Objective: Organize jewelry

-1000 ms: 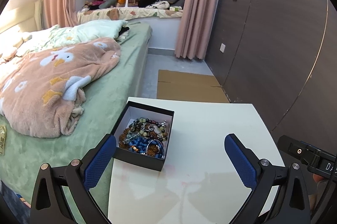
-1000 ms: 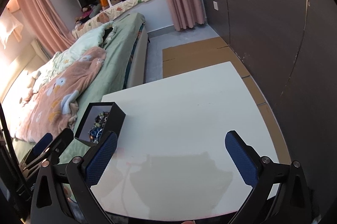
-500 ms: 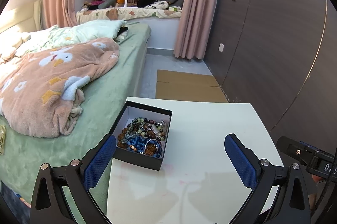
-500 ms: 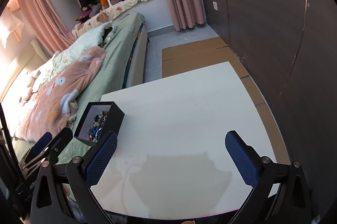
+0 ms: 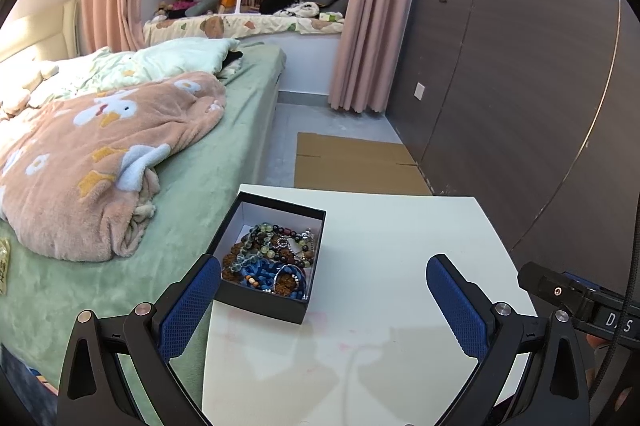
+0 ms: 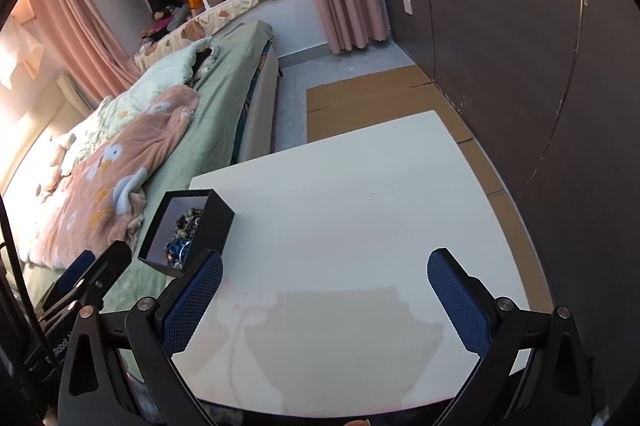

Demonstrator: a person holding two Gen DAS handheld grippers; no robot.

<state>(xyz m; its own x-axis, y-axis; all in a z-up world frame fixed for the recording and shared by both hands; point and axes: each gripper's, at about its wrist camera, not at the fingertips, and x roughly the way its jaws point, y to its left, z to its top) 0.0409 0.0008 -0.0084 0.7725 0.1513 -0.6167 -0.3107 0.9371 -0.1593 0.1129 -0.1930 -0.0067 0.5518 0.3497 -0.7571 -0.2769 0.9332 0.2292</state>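
Observation:
A black open box [image 5: 256, 300] with a white inside sits at the left edge of the white table [image 5: 400, 246]. It holds a tangle of bead bracelets [image 5: 272, 256] in blue, brown, green and black. My left gripper [image 5: 324, 300] is open, just short of the box, with its left blue pad [image 5: 188, 306] beside the box's near corner. In the right wrist view the same box [image 6: 216, 222] stands at the table's left edge [image 6: 360, 205]. My right gripper [image 6: 324, 300] is open over bare table, and the left gripper's tool [image 6: 88, 278] shows at its lower left.
A bed with a green sheet [image 5: 200, 169] and a pink fleece blanket [image 5: 92, 161] runs along the table's left side. A dark wood-panel wall [image 5: 520, 85] stands to the right. Flat cardboard [image 5: 356, 165] lies on the floor beyond the table, with pink curtains [image 5: 372, 17] behind.
The left wrist view has drifted slightly, so the box sits a little further left and nearer the left pad. The right view has barely shifted. Both grippers stay open.

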